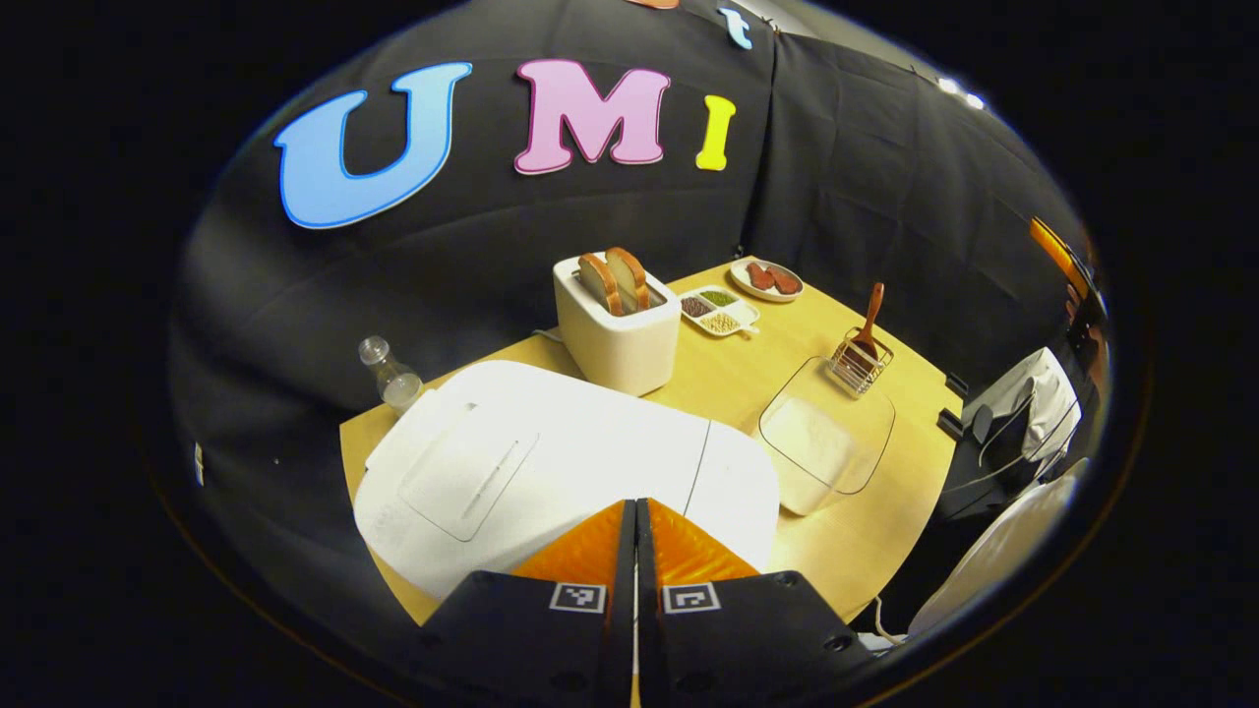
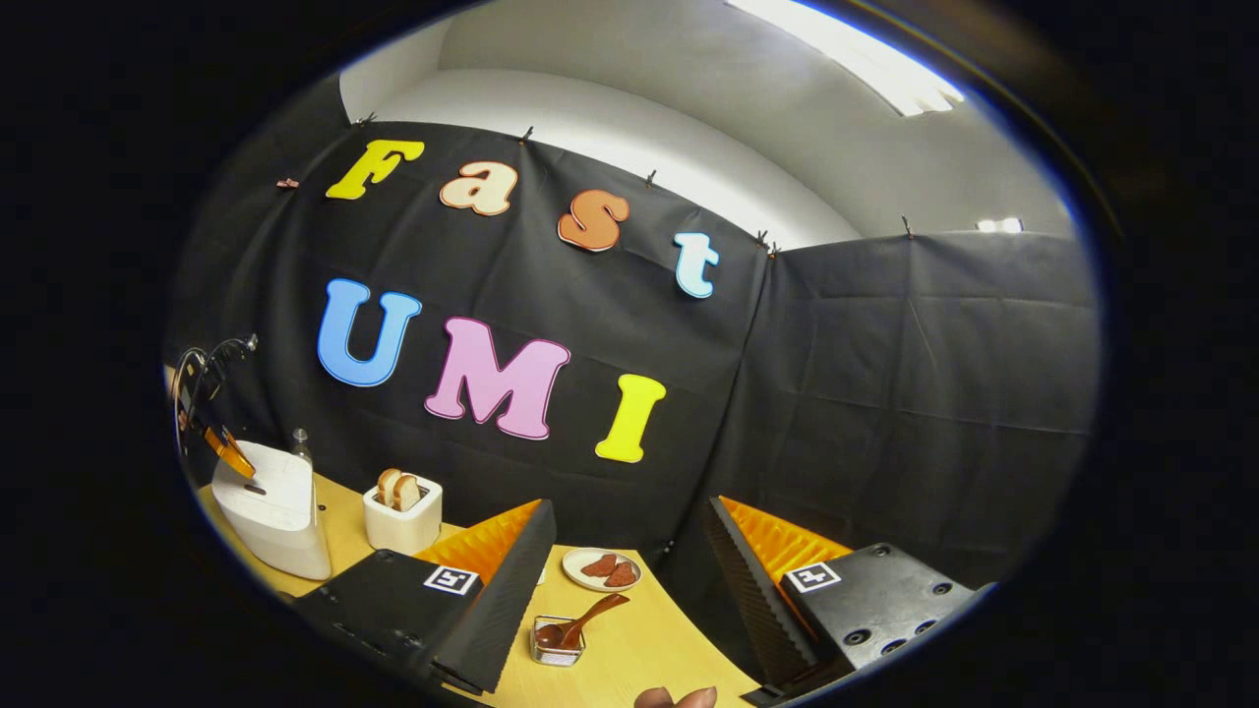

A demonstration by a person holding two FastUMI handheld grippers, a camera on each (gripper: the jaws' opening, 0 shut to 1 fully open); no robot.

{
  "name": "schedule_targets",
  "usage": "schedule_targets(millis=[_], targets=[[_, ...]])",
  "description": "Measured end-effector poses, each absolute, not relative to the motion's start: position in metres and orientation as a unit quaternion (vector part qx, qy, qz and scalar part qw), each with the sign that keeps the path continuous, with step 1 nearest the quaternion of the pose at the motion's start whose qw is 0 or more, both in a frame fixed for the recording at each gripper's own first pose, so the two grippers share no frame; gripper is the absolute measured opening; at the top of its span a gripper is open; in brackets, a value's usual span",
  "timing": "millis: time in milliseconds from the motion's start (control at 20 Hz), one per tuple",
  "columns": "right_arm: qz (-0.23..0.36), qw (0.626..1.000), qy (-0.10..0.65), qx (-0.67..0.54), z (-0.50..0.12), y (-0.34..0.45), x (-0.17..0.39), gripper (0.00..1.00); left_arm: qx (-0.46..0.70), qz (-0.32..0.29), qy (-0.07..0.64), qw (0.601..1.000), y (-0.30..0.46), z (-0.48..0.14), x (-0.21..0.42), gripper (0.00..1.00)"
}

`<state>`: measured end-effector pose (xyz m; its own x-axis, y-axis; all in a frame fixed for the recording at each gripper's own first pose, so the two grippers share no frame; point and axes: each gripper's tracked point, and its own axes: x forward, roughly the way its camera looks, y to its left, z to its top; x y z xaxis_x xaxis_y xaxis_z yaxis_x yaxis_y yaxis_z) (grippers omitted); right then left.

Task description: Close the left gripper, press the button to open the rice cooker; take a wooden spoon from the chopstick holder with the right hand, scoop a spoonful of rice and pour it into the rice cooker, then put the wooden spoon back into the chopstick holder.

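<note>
Black cloth enclosed the booth on two sides, and a light wooden worktop (image 1: pixel 728 393) carried the items. In the left gripper view, the left gripper (image 1: pixel 635 521) hovered above the front edge of the white rice cooker (image 1: pixel 551 462), its fingers clenched together with no gap and nothing held between them. The cooker lid was down. Whether the fingertips touched the lid could not be determined.

Behind the cooker stood a white toaster (image 1: pixel 618 339) with two bread slices (image 1: pixel 615 280) upright in its slots. A clear bottle (image 1: pixel 390 376) stood at the worktop's far left edge. To the right of the toaster lay a divided dish (image 1: pixel 720 313) of grains, and beyond it a plate (image 1: pixel 766 280) with reddish pieces. A clear glass container (image 1: pixel 826 438) holding white rice sat just to the right of the cooker. The wire chopstick holder (image 1: pixel 860 364) stood at the container's far corner, with the wooden spoon (image 1: pixel 869 320) upright in it, handle uppermost.

In the right gripper view, the right gripper (image 2: pixel 629 590) was raised above the worktop, fingers released and spread wide, grasping nothing. Between the fingers and well beyond them, the holder and the leaning spoon were visible. The left gripper appeared at the far left, over the cooker.
</note>
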<state>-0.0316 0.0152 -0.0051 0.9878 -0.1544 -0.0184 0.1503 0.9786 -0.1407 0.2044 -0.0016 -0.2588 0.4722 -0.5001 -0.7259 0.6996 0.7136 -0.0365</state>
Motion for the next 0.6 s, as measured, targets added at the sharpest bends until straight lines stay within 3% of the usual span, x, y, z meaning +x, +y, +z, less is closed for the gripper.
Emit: schedule_targets(millis=[350,600], targets=[[-0.084,0.994,0.033,-0.064,-0.022,0.007,-0.035,0.97,0.188,-0.340,0.403,0.829,0.010,-0.286,0.204,0.08],[-0.086,0.994,0.036,-0.065,-0.024,0.006,-0.045,0.97,0.194,-0.329,0.386,0.840,0.008,-0.275,0.209,0.08]])
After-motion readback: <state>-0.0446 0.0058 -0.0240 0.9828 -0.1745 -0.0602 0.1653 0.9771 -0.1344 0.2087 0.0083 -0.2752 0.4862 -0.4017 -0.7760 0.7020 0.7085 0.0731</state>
